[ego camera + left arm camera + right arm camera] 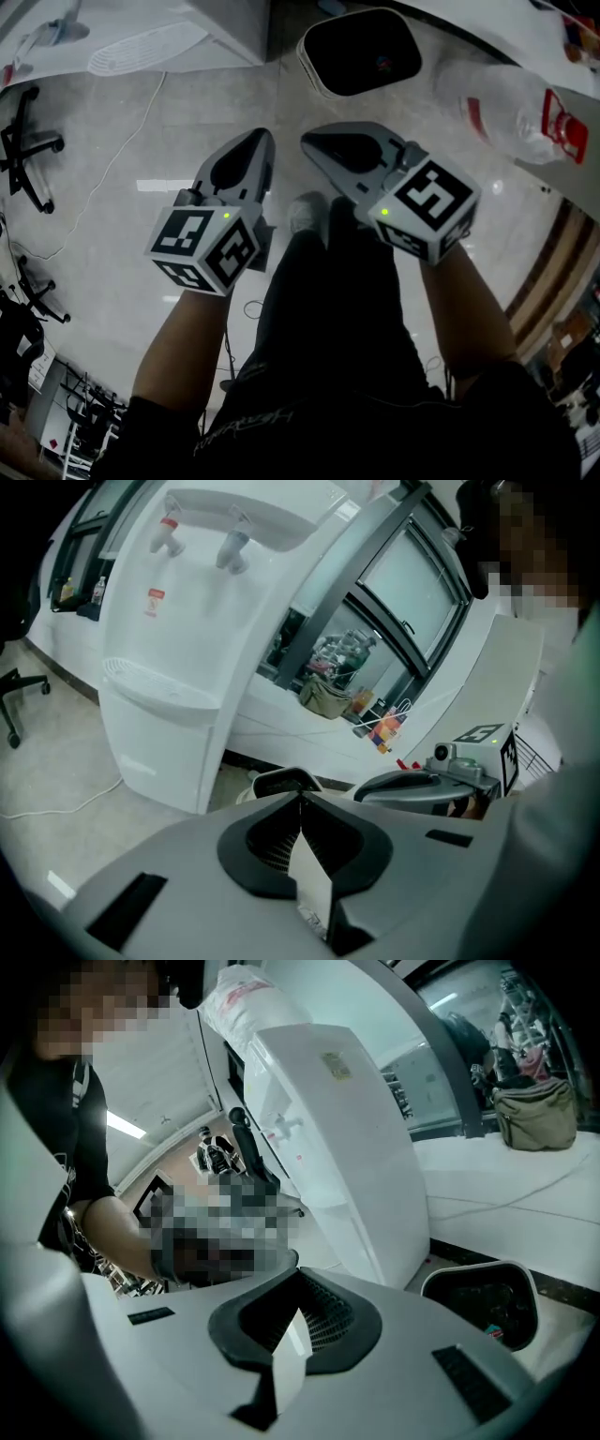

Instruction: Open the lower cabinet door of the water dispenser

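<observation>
The white water dispenser (178, 639) stands on the floor ahead and to the left, with two taps (202, 541) near its top. Its lower cabinet door (150, 747) looks closed. From the right gripper view the dispenser (347, 1147) shows mostly its side, with a bottle (246, 997) on top. Only a white corner of the dispenser (230, 28) reaches the head view's top edge. My left gripper (260, 141) (300, 797) and right gripper (314, 142) (298, 1274) hang side by side above the floor, well short of the dispenser. Both are shut with nothing between the jaws.
A white waste bin (361, 52) with a dark inside stands just right of the dispenser. A clear bottle with a red label (516, 103) lies at the right. An office chair base (28, 155) and a floor cable (117, 155) are at the left. My legs are below the grippers.
</observation>
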